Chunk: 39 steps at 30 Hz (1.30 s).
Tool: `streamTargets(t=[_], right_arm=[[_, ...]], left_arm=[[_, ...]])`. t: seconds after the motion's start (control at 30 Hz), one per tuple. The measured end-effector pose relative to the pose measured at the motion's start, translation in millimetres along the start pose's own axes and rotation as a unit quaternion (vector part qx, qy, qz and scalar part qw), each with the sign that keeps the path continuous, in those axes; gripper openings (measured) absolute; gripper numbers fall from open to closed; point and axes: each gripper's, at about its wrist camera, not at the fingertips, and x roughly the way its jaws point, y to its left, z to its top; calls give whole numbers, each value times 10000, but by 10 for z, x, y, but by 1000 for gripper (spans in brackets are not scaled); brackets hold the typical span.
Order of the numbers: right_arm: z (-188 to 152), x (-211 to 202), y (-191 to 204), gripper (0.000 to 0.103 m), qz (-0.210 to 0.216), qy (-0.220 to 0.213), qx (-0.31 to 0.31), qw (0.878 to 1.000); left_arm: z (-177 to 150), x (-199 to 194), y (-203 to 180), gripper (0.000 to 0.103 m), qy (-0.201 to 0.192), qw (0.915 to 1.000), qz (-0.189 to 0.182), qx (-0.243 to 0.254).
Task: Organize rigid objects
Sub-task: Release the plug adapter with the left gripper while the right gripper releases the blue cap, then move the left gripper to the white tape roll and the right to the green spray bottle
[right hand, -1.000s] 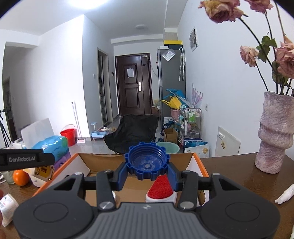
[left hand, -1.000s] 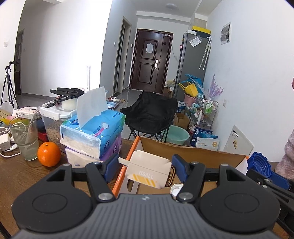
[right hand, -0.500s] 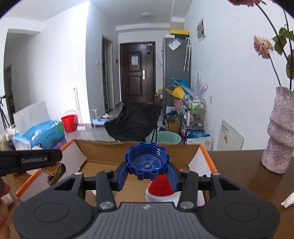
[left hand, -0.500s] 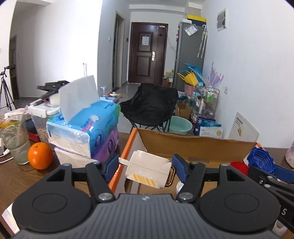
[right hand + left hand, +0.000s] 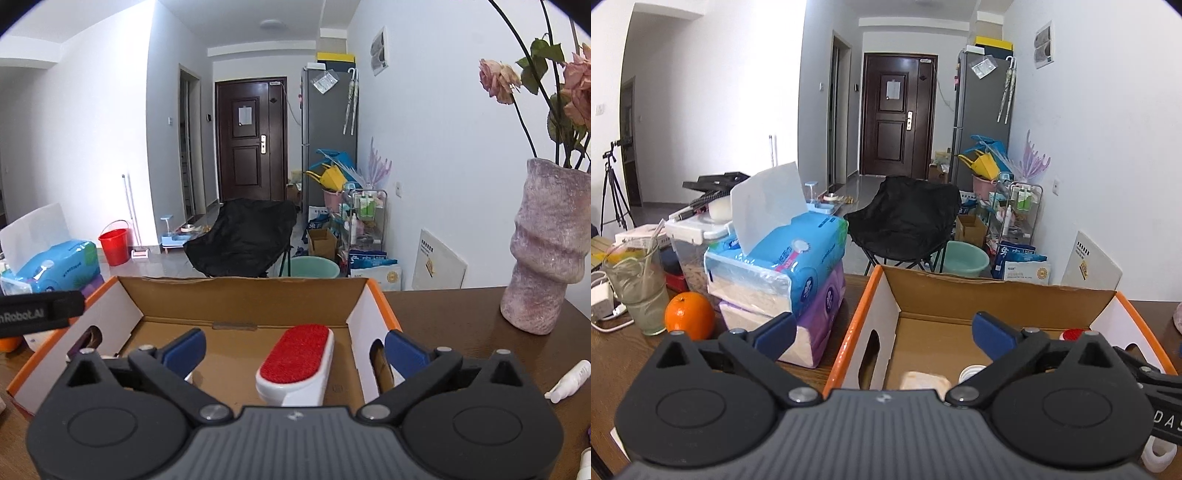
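An open cardboard box with orange rims (image 5: 864, 306) (image 5: 373, 317) stands on the wooden table. My left gripper (image 5: 882, 332) is open and empty above its left part. Below it in the box lie a cream object (image 5: 923, 380) and a small white cap (image 5: 971, 372). My right gripper (image 5: 293, 349) is open and empty over the box. A red and white lint brush (image 5: 297, 365) lies on the box floor between its fingers. The blue lid is not in view.
Stacked tissue packs (image 5: 783, 273), an orange (image 5: 689, 315) and a glass (image 5: 637, 291) stand left of the box. A pink vase (image 5: 546, 251) with flowers and a white tube (image 5: 569, 380) are on the right. The left gripper's arm (image 5: 37, 314) shows at the left.
Both grippers have opened. The left one let go of the white mug-like object and the right one let go of the blue lid; both dropped out of the fingers into the box.
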Motion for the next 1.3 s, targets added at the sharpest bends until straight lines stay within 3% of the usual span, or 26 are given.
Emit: streamTargets(t=[0.4, 1.3], right_arm=[[-5, -158, 8, 103, 130, -24, -146, 9998], [-326, -1173, -296, 103, 194, -236, -207, 9993]], left_arm=[[-45, -149, 35, 103, 22, 10000, 14, 34], [-516, -1081, 316, 103, 217, 9994, -10, 258]])
